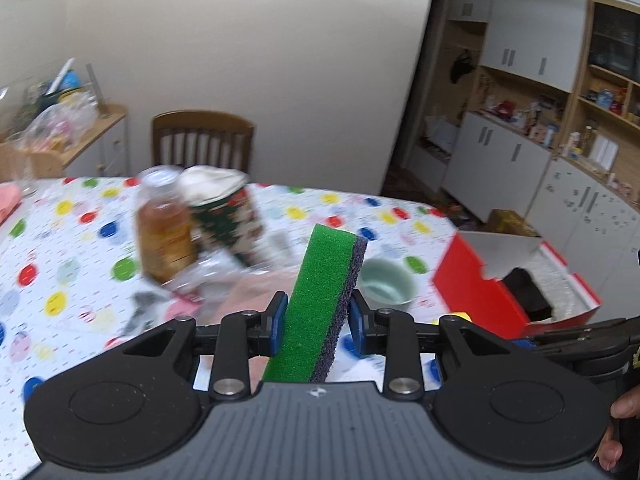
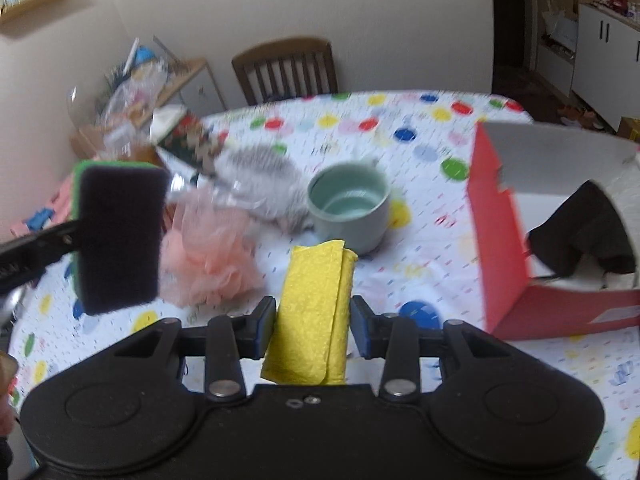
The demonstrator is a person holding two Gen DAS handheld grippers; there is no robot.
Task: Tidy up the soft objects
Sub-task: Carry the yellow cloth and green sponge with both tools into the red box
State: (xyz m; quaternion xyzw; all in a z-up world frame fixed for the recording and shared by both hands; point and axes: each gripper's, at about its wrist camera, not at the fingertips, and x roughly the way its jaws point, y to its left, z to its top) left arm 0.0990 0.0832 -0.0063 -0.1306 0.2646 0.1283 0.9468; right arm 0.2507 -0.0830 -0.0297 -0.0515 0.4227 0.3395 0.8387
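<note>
My left gripper [image 1: 318, 322] is shut on a green sponge with a dark scouring side [image 1: 320, 300] and holds it upright above the table. The same sponge [image 2: 120, 240] shows at the left of the right wrist view. My right gripper [image 2: 313, 326] is shut on a folded yellow cloth [image 2: 316, 312], held above the table. A red cardboard box [image 2: 504, 240] stands at the right with a black cloth [image 2: 584, 232] inside; it also shows in the left wrist view [image 1: 472, 292]. A pink mesh pouf [image 2: 212, 256] lies on the table beside a grey striped soft thing [image 2: 264, 176].
A pale green mug [image 2: 348, 204] stands mid-table on the polka-dot tablecloth [image 2: 420, 128]. A bottle of amber liquid [image 1: 160, 228] and a patterned package [image 1: 228, 216] stand at the left. A wooden chair [image 2: 286, 68] is behind the table. Cupboards [image 1: 520, 152] line the right.
</note>
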